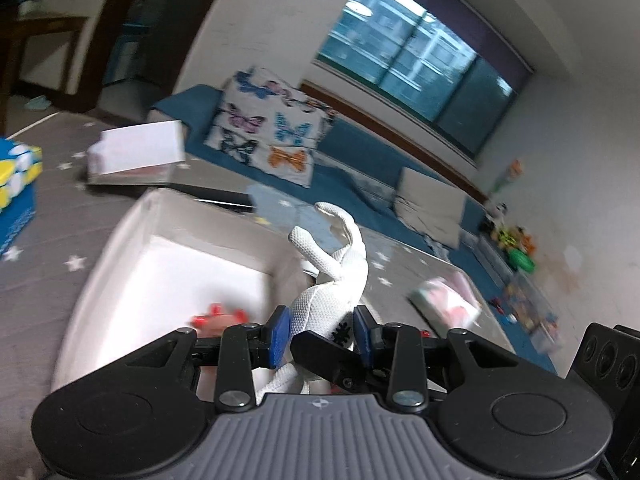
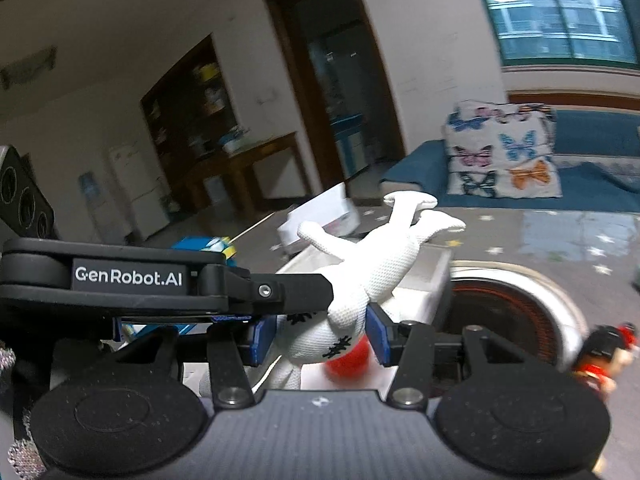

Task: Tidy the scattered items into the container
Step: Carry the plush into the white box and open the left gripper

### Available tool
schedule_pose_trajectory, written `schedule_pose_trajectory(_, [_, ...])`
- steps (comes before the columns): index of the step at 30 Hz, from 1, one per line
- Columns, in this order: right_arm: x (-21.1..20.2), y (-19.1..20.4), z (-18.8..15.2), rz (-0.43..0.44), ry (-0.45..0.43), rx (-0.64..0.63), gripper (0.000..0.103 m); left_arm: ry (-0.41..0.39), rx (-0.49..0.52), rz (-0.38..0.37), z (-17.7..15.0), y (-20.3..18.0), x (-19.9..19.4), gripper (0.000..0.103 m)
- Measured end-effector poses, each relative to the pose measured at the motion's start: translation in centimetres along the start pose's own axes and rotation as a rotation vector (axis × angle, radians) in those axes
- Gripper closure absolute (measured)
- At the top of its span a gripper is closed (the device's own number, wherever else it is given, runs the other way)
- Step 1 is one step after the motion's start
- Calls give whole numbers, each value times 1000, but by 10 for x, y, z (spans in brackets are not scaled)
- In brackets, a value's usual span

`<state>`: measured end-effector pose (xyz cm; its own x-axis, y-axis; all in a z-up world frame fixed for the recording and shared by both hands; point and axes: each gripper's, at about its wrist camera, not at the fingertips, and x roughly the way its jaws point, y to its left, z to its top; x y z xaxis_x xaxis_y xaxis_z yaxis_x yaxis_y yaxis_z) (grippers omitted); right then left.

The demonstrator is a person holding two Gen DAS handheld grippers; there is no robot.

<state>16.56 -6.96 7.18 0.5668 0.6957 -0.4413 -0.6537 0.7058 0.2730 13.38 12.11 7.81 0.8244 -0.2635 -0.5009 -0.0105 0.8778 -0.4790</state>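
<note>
A white mesh rag doll point(image 1: 332, 280) with black stitch marks hangs upside down between both grippers, legs up. My left gripper point(image 1: 322, 330) has its blue pads against the doll's body above the white open box point(image 1: 132, 248). My right gripper point(image 2: 320, 338) also has its pads on the doll point(image 2: 376, 268), and the left gripper's black finger point(image 2: 280, 284) reaches in from the left onto it. A red toy point(image 1: 218, 316) lies inside the box. A red ball shape point(image 2: 348, 360) shows under the doll.
A white box lid point(image 1: 136, 152) and a blue and yellow box point(image 1: 16, 188) lie on the grey star mat. A pink packet point(image 1: 448, 300) lies right of the box. A round fan-like device point(image 2: 508, 312) and a red and black figurine point(image 2: 600, 356) are at right. A butterfly cushion point(image 1: 272, 128) sits on the blue couch.
</note>
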Motion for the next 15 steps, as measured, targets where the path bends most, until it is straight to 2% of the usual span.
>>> schedule_pose_trajectory(6, [44,36,1,44,80,-79,54,6,-82,60,1,42,2,65])
schedule_pose_trajectory(15, [82,58,0,75,175,-127,54,12,-172,105,2,83,0,65])
